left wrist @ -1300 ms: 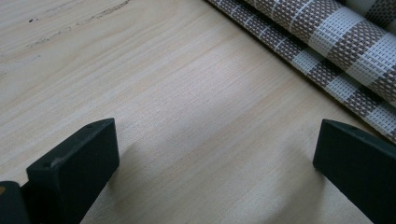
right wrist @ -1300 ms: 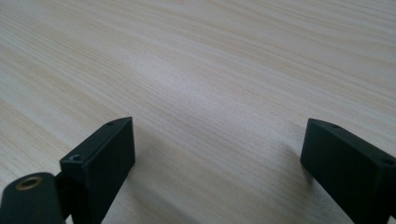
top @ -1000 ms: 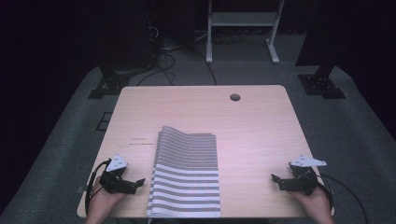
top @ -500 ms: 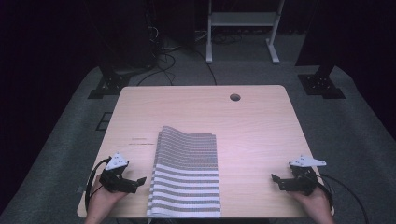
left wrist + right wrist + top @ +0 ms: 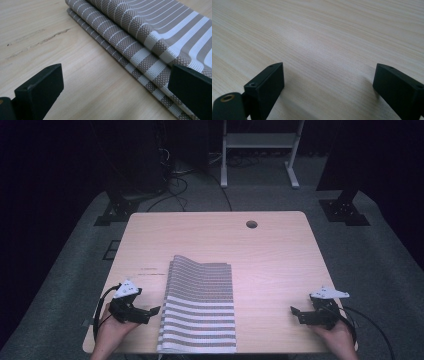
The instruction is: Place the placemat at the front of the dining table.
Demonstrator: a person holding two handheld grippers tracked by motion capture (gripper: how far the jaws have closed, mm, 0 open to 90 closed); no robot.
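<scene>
A folded brown-and-white striped cloth [image 5: 200,305] lies flat on the wooden table [image 5: 270,255], reaching its near edge. My left gripper [image 5: 154,310] rests on the table just left of the cloth, open, its jaws pointing at the cloth's folded edge. In the left gripper view the stacked layers of the cloth [image 5: 140,42] run diagonally, with the right jaw over their edge and nothing gripped. My right gripper [image 5: 295,313] sits near the table's front right corner, open, well clear of the cloth. The right gripper view has bare wood [image 5: 324,50] between the jaws.
A round cable hole [image 5: 251,224] is in the table's far side. Beyond the table stand a white frame [image 5: 260,150], black stands and loose cables on grey carpet. A faint scratch mark [image 5: 152,271] lies left of the cloth's far corner.
</scene>
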